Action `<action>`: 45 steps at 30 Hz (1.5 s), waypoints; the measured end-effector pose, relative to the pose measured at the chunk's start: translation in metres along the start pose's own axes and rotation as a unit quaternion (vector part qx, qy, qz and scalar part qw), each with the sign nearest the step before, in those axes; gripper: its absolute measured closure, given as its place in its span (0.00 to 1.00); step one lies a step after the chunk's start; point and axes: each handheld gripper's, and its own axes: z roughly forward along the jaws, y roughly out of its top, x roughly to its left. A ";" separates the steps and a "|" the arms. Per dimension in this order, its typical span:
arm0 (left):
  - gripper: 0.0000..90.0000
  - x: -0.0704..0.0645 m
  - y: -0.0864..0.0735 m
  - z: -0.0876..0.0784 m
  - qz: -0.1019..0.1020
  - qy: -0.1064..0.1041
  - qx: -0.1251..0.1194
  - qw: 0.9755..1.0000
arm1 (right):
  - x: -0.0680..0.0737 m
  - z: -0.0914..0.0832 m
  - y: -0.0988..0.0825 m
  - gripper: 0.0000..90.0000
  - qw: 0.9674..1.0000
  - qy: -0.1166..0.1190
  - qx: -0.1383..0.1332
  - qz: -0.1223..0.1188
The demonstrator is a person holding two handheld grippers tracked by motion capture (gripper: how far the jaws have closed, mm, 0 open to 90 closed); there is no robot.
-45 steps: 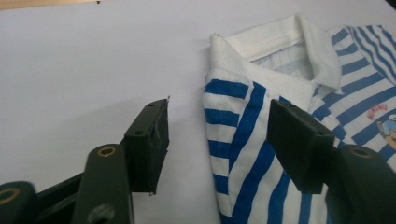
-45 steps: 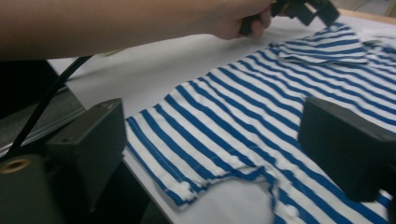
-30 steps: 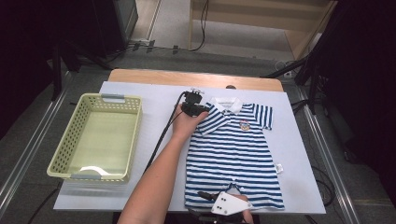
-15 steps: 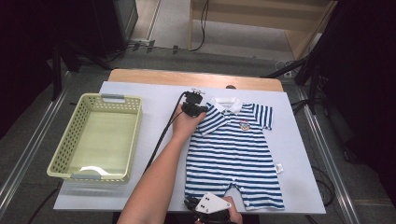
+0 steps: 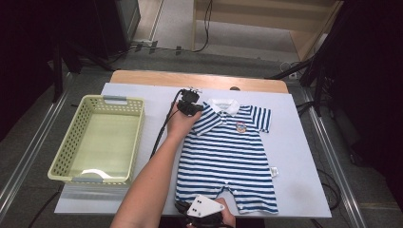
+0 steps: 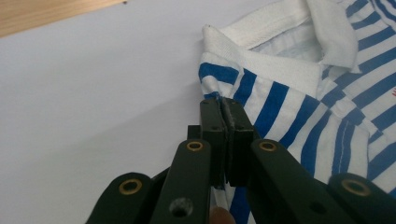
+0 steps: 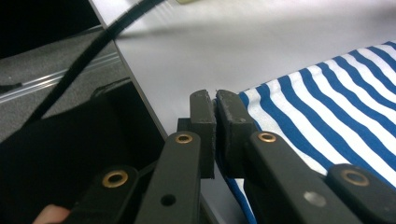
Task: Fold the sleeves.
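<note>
The striped baby romper (image 5: pixel 228 156) lies flat and face up on the white surface (image 5: pixel 304 156), collar toward the far edge and leg openings toward the person. A pale yellow-green basket (image 5: pixel 97 140) stands well apart on the left side of the surface.

Left gripper (image 5: pixel 189 105): positioned at the garment's left shoulder, just beside the white collar (image 6: pixel 280 56). In the left gripper view the fingers (image 6: pixel 212 135) are closed flat together, with a fold of blue-and-white fabric pinched between them at the sleeve seam. The grip sits at an upper corner, probably so that the shoulder can be lifted and carried across without dragging the collar.

Right gripper (image 5: pixel 202 211): positioned at the near edge of the surface, at the romper's lower left leg hem. In the right gripper view the fingers (image 7: pixel 203 135) stand almost fully together, having just been closing, with only a thin slit between the pads. The striped hem lies against the right-hand pad; whether cloth is actually caught in the slit cannot be told.

Judgement: the two grips fall on the same long side of the garment, one at the top and one at the bottom. This arrangement suits a lengthwise fold, since holding both ends of one edge keeps that edge straight while it travels over the body panel. Confirm the lower grip before lifting.
</note>
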 end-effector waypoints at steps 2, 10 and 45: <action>0.99 0.006 -0.001 -0.004 -0.003 0.007 0.000 1.000 | 0.004 0.006 0.006 0.93 1.000 0.005 0.000 -0.003; 0.99 0.028 -0.010 -0.013 -0.019 0.033 0.003 0.999 | 0.012 0.025 0.021 0.93 1.000 0.023 -0.007 -0.007; 0.00 -0.028 -0.052 -0.074 0.011 -0.089 -0.118 0.989 | -0.045 -0.064 -0.006 0.00 0.998 0.022 -0.059 0.030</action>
